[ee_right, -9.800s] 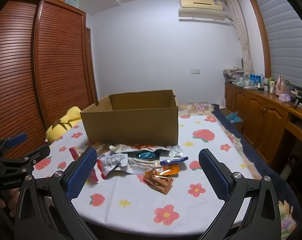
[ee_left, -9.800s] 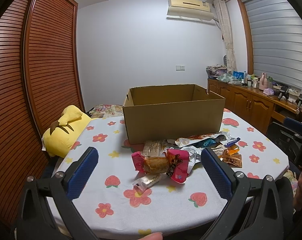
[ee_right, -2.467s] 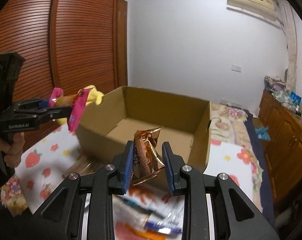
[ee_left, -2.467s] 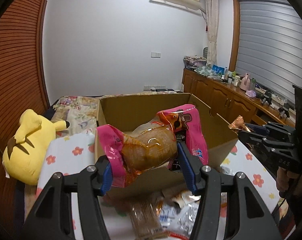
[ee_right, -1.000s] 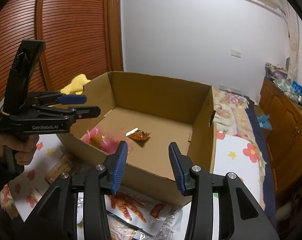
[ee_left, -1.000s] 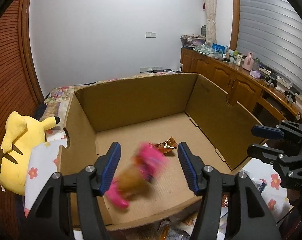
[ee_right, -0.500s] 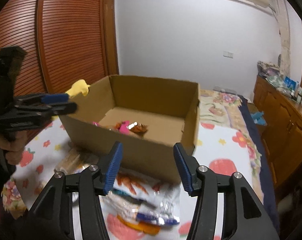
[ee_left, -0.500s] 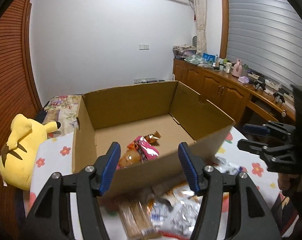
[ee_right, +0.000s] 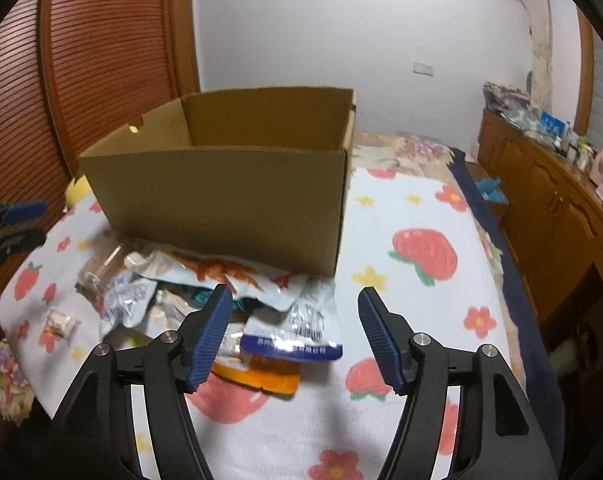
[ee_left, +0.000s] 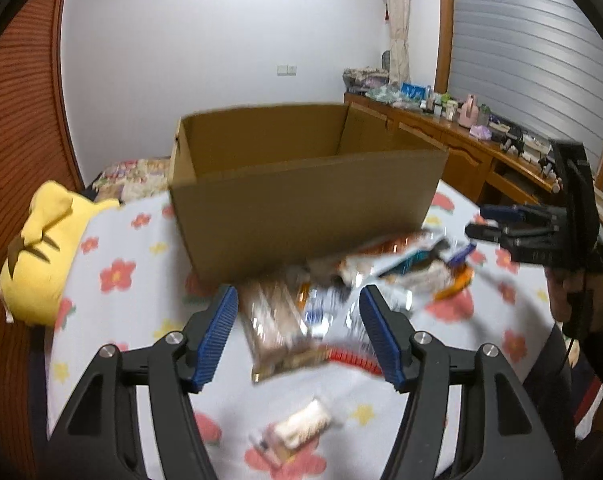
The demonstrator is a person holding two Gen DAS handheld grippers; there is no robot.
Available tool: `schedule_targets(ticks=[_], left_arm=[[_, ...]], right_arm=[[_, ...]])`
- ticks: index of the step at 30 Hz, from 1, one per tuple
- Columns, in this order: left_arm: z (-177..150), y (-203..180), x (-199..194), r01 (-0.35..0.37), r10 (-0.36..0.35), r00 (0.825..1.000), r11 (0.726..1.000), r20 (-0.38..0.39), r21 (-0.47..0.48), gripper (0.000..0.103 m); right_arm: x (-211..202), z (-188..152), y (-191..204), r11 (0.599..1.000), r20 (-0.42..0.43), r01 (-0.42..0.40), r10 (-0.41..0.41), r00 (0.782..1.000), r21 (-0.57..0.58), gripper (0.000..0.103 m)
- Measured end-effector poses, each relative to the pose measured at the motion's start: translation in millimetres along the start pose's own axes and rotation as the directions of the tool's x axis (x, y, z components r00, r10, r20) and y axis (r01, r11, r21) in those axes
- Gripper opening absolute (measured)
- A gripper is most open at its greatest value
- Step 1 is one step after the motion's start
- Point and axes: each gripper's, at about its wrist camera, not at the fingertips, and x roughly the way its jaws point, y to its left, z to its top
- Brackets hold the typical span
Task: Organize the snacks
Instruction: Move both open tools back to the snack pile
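Note:
An open cardboard box point(ee_left: 301, 208) point(ee_right: 229, 200) stands on the flowered tablecloth. A pile of snack packets point(ee_left: 341, 292) point(ee_right: 205, 288) lies in front of it. My left gripper point(ee_left: 299, 336) is open and empty, low over a clear brown packet point(ee_left: 275, 328). My right gripper point(ee_right: 293, 332) is open and empty, above a white and blue packet point(ee_right: 297, 332) and an orange one point(ee_right: 261, 376). A small pale wrapped snack point(ee_left: 301, 428) point(ee_right: 61, 322) lies apart near the front edge. The right gripper also shows at the right of the left wrist view point(ee_left: 501, 224). The box's inside is hidden.
A yellow plush toy point(ee_left: 41, 240) lies at the table's left edge. A wooden sideboard point(ee_right: 549, 208) with clutter runs along the right wall. Slatted wooden wardrobe doors point(ee_right: 101, 60) stand on the left. The tablecloth point(ee_right: 421, 240) right of the box is bare.
Both grippers dropped their snacks into the box, then pulled back and down toward the pile in front of it. The box's inside is no longer visible.

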Motion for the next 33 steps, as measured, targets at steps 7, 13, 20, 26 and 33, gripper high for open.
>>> schedule_targets(ticks=[7, 13, 20, 26, 33], left_arm=[[-38, 2, -4, 0.001, 0.0, 0.998, 1.0, -0.061, 0.009, 0.064], [-59, -1, -2, 0.014, -0.009, 0.994, 0.999, -0.109, 0.047, 0.061], [-67, -4, 10, 0.027, -0.016, 0.989, 0.997, -0.149, 0.067, 0.054], [-65, -1, 22, 0.029, -0.02, 0.986, 0.998, -0.163, 0.057, 0.045], [-69, 6, 24, 0.022, -0.017, 0.988, 0.999, -0.155, 0.034, 0.038]], right_arm=[[5, -10, 5, 1.0, -0.021, 0.008, -0.008, 1.0, 0.001, 0.069], [13, -13, 7, 1.0, -0.048, 0.007, -0.007, 0.999, 0.007, 0.07], [23, -19, 10, 1.0, -0.069, 0.003, -0.003, 0.998, 0.002, 0.07], [25, -17, 8, 1.0, -0.071, -0.004, 0.005, 0.997, 0.014, 0.07], [30, -17, 7, 1.0, -0.075, -0.001, 0.003, 0.997, 0.017, 0.071]])
